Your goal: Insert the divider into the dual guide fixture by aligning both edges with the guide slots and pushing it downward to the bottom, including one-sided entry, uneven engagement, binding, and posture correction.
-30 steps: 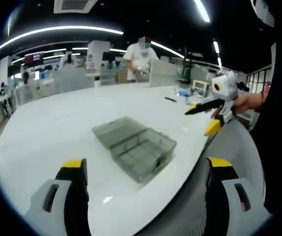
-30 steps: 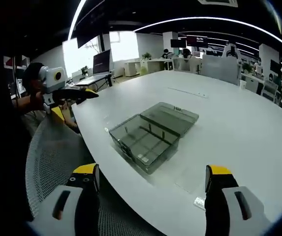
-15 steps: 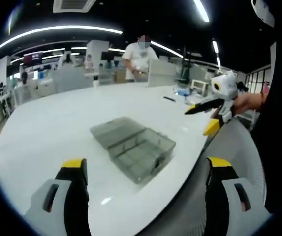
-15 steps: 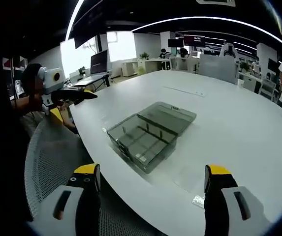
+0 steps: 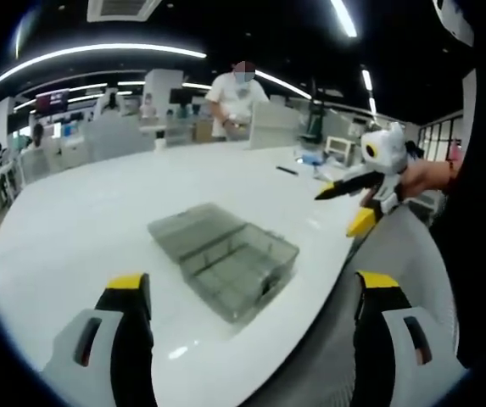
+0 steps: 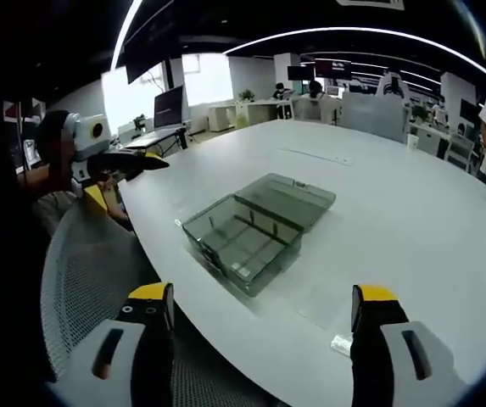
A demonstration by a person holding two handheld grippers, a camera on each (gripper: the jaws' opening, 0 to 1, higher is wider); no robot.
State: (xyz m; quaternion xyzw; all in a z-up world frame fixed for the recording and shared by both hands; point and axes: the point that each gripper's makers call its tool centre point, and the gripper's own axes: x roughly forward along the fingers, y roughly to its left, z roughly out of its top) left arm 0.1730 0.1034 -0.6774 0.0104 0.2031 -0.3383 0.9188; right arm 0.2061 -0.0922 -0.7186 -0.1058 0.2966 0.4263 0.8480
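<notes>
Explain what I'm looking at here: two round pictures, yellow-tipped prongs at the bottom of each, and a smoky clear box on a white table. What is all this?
There is no robot: a person holds a hand-held claw in each hand, and a fisheye camera rides on each one, looking forward along its prongs. In the left gripper view, the yellow-tipped prongs are the left claw, standing wide apart with nothing between them. The white device held in a hand at the right of that view is the right claw. The right gripper view looks from the other hand: its own right claw is also open and empty, and the left claw shows at the left. On the white table lies a smoky transparent box with inner partitions, its lid folded open flat beside it. Neither claw touches it.
</notes>
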